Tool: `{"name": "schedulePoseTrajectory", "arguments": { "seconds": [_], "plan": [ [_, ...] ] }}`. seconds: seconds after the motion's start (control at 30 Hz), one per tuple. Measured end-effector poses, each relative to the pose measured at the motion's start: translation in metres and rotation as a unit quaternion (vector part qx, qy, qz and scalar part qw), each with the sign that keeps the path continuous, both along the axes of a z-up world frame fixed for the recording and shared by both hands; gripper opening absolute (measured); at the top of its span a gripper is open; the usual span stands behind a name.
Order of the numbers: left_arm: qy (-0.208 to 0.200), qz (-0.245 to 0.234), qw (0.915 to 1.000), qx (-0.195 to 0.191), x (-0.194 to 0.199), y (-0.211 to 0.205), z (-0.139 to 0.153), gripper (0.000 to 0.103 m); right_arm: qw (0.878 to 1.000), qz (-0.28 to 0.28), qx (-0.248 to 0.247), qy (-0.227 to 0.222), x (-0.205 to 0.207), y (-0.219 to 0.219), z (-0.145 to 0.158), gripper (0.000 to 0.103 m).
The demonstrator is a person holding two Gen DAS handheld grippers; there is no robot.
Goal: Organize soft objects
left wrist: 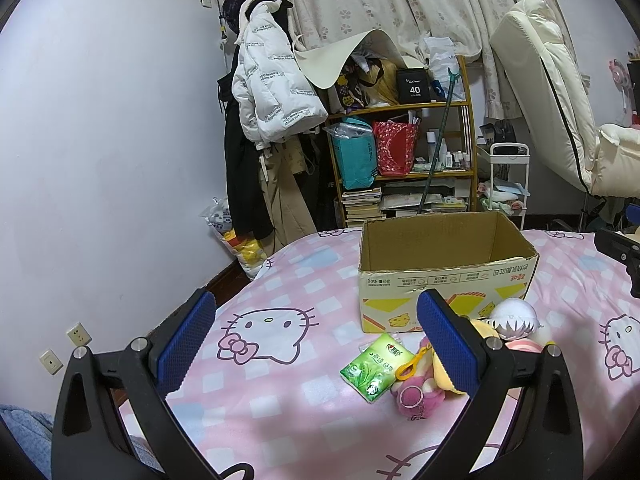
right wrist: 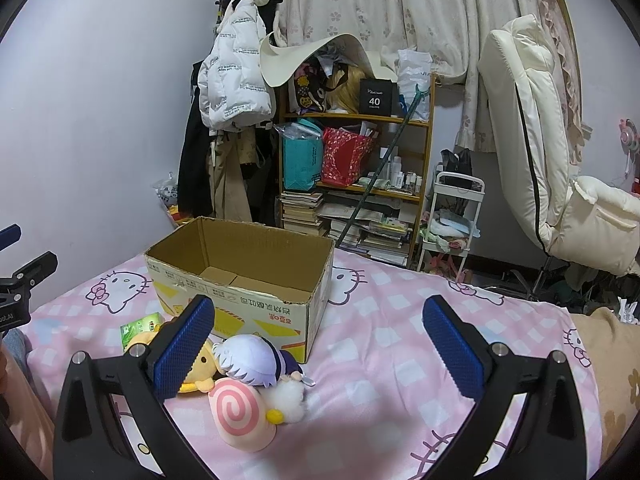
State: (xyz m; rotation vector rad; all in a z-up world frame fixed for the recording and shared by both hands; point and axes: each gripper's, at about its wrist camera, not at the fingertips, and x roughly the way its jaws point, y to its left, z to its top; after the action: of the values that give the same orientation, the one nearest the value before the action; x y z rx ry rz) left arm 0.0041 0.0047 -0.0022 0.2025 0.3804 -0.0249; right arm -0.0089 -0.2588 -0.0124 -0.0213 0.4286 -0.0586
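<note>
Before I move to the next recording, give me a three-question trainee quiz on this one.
1. True or false: the cardboard box already holds a toy.
2. Which lies nearest the left gripper? A) green tissue pack B) white jacket C) cream chair
3. Fill in: the pink swirl plush lies on the ___.

Key: 1 false, only the bare box bottom shows; 2 A; 3 bed. Both the left and the right gripper are open and hold nothing.

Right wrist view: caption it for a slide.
Open right gripper above plush toys beside an empty cardboard box.
</note>
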Motion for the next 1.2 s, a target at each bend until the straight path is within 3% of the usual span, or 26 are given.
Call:
{"name": "schedulePoseTrajectory", "arguments": {
  "seconds": [1.2],
  "plan": [
    [-0.002,0.001,1.0000,0.000,0.0002,0.0002,-0.0022,0.100,1.000,-0.003,0.001,-0.003,-0.0014,-0.0030,0.0018,0.103]
  ]
}}
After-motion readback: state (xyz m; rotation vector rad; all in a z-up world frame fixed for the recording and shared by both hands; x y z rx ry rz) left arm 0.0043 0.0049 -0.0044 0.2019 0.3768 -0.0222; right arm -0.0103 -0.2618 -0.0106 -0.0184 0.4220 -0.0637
